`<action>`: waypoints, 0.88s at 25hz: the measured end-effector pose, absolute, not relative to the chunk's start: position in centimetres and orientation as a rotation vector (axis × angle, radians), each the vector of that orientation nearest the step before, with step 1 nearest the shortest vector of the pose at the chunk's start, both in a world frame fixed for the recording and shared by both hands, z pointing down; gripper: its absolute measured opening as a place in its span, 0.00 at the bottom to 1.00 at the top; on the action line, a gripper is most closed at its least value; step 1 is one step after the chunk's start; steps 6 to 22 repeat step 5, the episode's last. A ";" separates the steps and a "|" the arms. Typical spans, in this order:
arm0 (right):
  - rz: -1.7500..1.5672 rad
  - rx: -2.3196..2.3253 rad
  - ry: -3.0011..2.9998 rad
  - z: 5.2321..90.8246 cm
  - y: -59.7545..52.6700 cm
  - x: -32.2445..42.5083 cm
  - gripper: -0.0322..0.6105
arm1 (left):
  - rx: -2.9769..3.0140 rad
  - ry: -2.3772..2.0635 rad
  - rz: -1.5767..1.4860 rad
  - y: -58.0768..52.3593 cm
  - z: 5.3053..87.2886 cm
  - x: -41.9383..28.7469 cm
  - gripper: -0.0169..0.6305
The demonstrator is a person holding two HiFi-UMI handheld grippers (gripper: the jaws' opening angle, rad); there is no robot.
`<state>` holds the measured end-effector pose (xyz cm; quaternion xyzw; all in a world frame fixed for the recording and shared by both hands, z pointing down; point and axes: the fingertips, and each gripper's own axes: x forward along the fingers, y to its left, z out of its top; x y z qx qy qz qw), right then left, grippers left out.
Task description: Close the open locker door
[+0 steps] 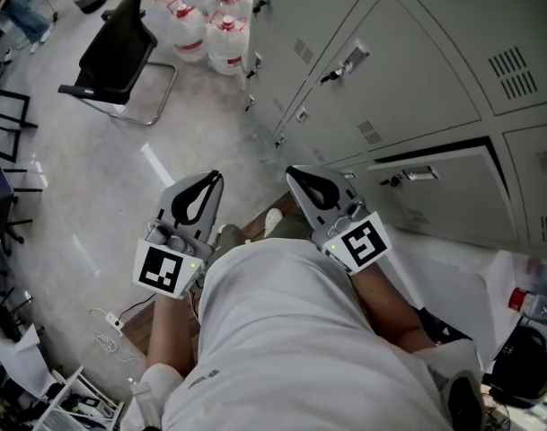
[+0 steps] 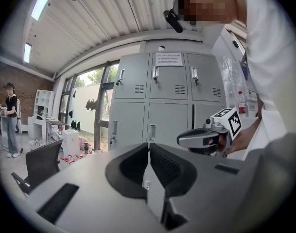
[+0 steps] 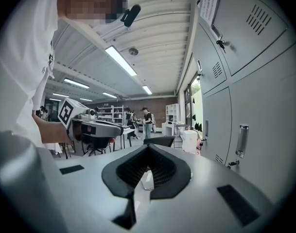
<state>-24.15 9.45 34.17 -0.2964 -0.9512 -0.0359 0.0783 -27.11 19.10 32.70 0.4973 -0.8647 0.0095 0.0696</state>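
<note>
- Leftmost, the left gripper [image 1: 215, 180] is held out level in front of the person, fingers pressed together with nothing between them. It is well apart from the lockers [image 1: 345, 25].
- Next, the right gripper [image 1: 293, 172] – also pressed shut and empty – sits nearer the lockers, though it touches none of them.
- Further right is the door [image 1: 448, 196], in the lower row and only slightly ajar. A dark gap runs along its edge by the handle [image 1: 419, 175], and the left gripper view shows that gap [image 2: 193, 116] as a thin upright line.
- Its long axis stands upright and its flat face points out into the room, towards the person. The hinges are probably on the side away from the handle.
- Being sheet metal, it should be light and stiff and should swing freely, so no pinch seems needed.
- A push with closed tips on the bare face near the handle edge gives the most leverage. The painted surface may be slippery, so a square, steady press seems best – too hard and the door could bounce back off the frame.
</note>
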 end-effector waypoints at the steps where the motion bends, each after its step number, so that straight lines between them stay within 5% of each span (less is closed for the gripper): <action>1: -0.106 -0.884 -2.849 34.2 9.3 -24.2 0.06 | 1.498 -2.598 0.035 19.0 32.7 -27.1 0.03; 22: -0.099 -0.877 -2.855 34.1 9.0 -24.4 0.06 | 1.506 -2.589 0.048 18.7 32.8 -27.1 0.03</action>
